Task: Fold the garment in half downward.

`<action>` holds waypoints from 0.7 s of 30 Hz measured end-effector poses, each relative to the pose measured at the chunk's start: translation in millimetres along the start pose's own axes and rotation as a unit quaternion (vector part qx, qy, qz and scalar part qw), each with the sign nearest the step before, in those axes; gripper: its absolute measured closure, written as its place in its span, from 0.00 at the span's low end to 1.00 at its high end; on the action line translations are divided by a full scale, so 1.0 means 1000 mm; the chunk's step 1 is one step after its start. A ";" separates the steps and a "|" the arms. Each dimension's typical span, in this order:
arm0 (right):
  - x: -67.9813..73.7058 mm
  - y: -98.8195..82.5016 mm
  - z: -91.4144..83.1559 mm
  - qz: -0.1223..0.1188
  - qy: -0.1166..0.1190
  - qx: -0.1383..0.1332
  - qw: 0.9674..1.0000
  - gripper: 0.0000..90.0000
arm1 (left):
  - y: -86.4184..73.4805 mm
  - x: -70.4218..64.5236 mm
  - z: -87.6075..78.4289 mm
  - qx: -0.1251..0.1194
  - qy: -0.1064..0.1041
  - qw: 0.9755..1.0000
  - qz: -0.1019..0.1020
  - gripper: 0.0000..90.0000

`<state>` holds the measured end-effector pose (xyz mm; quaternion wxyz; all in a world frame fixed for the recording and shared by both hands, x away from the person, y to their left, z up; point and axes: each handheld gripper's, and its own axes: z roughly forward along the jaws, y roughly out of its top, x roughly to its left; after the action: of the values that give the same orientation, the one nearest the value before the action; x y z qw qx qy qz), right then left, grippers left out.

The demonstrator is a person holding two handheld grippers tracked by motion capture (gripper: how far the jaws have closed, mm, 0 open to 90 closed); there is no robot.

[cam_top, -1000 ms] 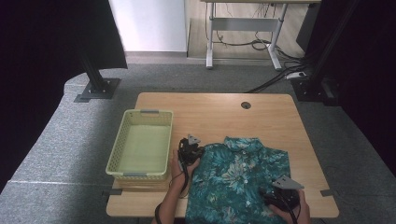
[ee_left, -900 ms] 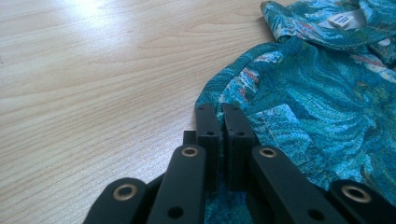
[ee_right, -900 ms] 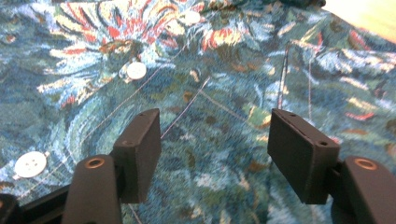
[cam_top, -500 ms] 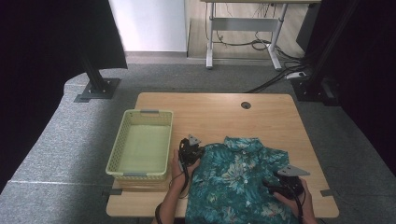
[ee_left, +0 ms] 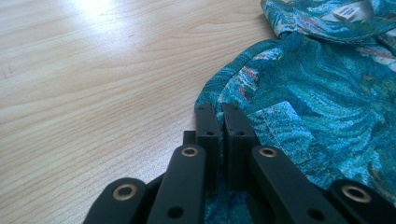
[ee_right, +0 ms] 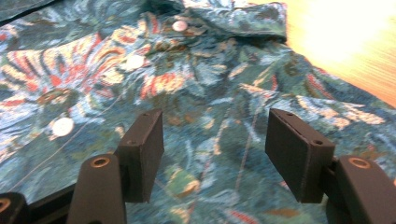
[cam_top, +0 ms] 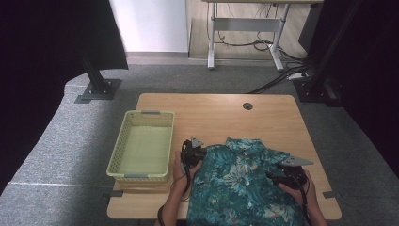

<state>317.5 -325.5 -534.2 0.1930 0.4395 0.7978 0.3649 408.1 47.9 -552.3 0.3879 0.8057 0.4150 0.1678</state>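
Lying spread on the near right part of the wooden table [cam_top: 221, 117], the teal flowered shirt [cam_top: 240, 188] has its collar toward the far side and its lower end hanging past the near edge. The person's forearms come in from the near side, one on each side of the shirt.

The left hand [cam_top: 178, 169] rests on the table at the shirt's left shoulder, wrapped around the left gripper [cam_top: 192, 153], which points toward the far side and lies low over the wood. In the left gripper view that gripper [ee_left: 221, 108] has its jaws pressed together on the edge of the shirt [ee_left: 308, 107], where the cloth rolls over beside the bare table [ee_left: 93, 70]; a fold of fabric runs down between the two black fingers [ee_left: 205, 126]. The collar with its white label sits farther off, at the top right of that view.

The right hand [cam_top: 301, 186] lies on the shirt's right side, near the sleeve, holding the right gripper [cam_top: 277, 169] level and aimed leftward across the cloth. In the right gripper view its jaws stand well apart above the shirt [ee_right: 196, 88], with nothing pinched between them, though they have just been closing a little. White buttons run in a row along the front ahead of the jaws.

A pale green basket [cam_top: 141, 113] stands on the table just left of the left hand.
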 end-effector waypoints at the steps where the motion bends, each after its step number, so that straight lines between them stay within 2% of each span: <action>1: -0.003 0.000 0.001 0.004 0.003 -0.001 1.000 0.41 | 0.000 0.001 0.000 0.001 -0.003 1.000 -0.003 0.97; 3: -0.008 0.001 0.002 0.008 0.003 -0.003 1.000 0.41 | 0.000 0.002 0.000 0.001 -0.007 1.000 -0.008 0.97; 14: -0.029 0.001 0.006 0.022 -0.005 -0.002 1.000 0.41 | 0.000 0.001 0.000 0.001 -0.002 1.000 -0.002 0.97; 21: -0.040 0.002 0.010 0.024 0.005 0.000 1.000 0.41 | 0.000 0.000 0.000 0.000 0.001 1.000 0.001 0.97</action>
<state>345.8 -354.3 -540.0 0.1802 0.4564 0.7879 0.3722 407.8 47.6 -552.4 0.3873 0.8059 0.4145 0.1695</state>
